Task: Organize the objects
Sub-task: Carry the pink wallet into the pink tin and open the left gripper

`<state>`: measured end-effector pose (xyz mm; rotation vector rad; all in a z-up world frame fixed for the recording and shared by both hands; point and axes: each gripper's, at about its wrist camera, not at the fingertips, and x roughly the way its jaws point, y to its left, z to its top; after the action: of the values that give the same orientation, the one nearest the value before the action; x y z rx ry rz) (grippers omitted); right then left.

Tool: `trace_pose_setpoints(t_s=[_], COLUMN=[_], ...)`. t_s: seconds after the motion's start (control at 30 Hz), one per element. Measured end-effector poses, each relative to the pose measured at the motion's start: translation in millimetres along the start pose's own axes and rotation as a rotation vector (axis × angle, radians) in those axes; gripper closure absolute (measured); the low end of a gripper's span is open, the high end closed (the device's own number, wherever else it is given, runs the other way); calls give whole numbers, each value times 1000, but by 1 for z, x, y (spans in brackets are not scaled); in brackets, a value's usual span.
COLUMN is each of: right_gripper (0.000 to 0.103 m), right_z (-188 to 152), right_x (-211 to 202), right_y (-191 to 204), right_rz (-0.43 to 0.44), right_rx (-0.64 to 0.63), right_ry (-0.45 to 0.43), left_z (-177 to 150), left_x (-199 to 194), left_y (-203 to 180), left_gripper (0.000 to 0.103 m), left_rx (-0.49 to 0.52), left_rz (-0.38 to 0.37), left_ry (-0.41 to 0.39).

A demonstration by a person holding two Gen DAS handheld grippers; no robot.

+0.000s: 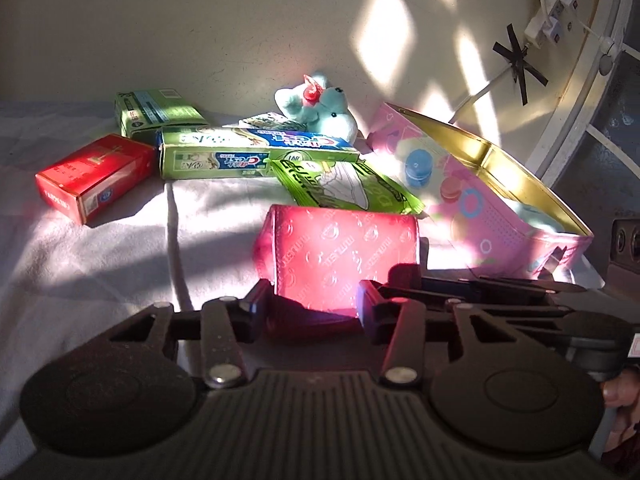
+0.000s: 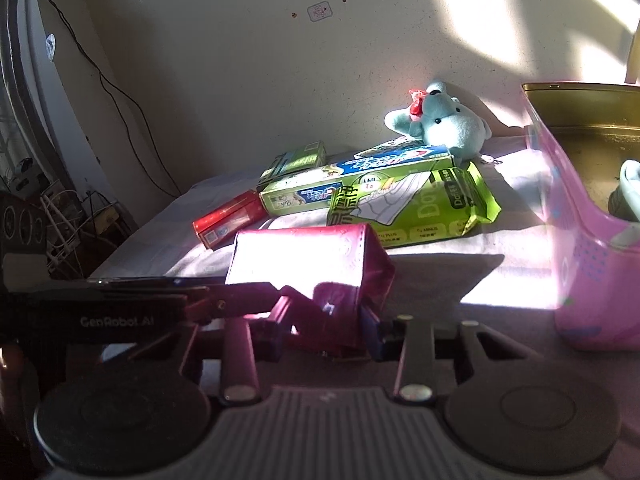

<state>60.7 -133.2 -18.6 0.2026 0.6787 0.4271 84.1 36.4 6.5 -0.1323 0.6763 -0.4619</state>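
Observation:
A pink embossed wallet (image 1: 340, 248) lies on the white cloth. My left gripper (image 1: 310, 306) is shut on its near end. It also shows in the right wrist view (image 2: 304, 256), where my right gripper (image 2: 326, 330) is shut on its near end too. Behind it lie a green wipes pack (image 1: 344, 188), a green toothpaste box (image 1: 256, 152), a red box (image 1: 92, 176), a small green box (image 1: 156, 112) and a blue plush toy (image 1: 320, 106). An open pink tin (image 1: 472, 184) stands at the right, with something pale inside.
The white cloth (image 1: 100, 248) covers the surface, which ends at a cream wall (image 1: 200, 20). Cables and taped plugs (image 1: 548, 24) hang on the wall at the right. In the right wrist view the surface drops off at the left to cluttered cables (image 2: 72, 216).

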Motion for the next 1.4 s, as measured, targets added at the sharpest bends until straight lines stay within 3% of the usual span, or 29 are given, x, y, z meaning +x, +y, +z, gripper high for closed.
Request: trace_pose_setpoints(t_s=[0.23, 0.4, 0.5, 0.6, 0.67, 0.73, 0.9, 1.1, 1.4], right_gripper=[77, 77, 77, 77, 82, 84, 75, 73, 71], right_z=[16, 37, 48, 61, 71, 77, 80, 64, 19], right_x=[-61, -103, -115, -114, -107, -98, -82, -104, -151], right_y=[0, -37, -75, -113, -138, -159, -183, -179, -125], right_rz=[-57, -155, -214, -270, -274, -297, -431, -430, -354], right_rx=[-73, -61, -19, 6, 18, 37, 24, 68, 93], right_ry=[-201, -283, -279, -231, -181, -151, -166, -269, -346], left_z=[26, 59, 72, 83, 88, 94, 103, 90, 52], left_x=[-23, 3, 37, 76, 99, 118, 145, 120, 57], left_y=[-53, -108, -142, -173, -187, -199, -206, -207, -211], left_gripper=[59, 59, 59, 62, 72, 75, 68, 58, 53], left_rx=[87, 158, 196, 234, 260, 270, 293, 328, 370], left_rz=[-33, -111, -140, -117, -108, -81, 24, 72, 115], left_ry=[-106, -127, -105, -72, -52, -36, -17, -40, -64])
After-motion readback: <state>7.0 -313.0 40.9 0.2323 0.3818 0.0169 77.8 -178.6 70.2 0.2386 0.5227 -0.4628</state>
